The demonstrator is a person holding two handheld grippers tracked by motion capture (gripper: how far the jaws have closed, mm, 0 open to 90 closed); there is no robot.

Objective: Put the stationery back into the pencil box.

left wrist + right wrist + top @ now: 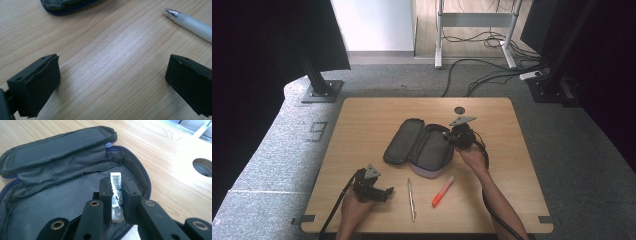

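Note:
A dark grey pencil case (419,145) lies unzipped and spread open in the middle of the wooden table (362,120). My right gripper (447,136) hovers over its right half. In the right gripper view that gripper (117,187) is shut on a small flat item with a white barcode label (115,178), held just above the case lining (62,170). My left gripper (388,192) rests low near the front edge, left of a silver pen (411,199). Its jaws stand wide open (112,82) over bare wood, with the pen's tip (192,23) ahead to the right.
An orange marker (442,191) lies right of the pen, below the case. A round cable hole (459,109) sits in the tabletop behind the case. A corner of the case (65,6) shows ahead of the left gripper. Cables and stand legs cover the floor beyond.

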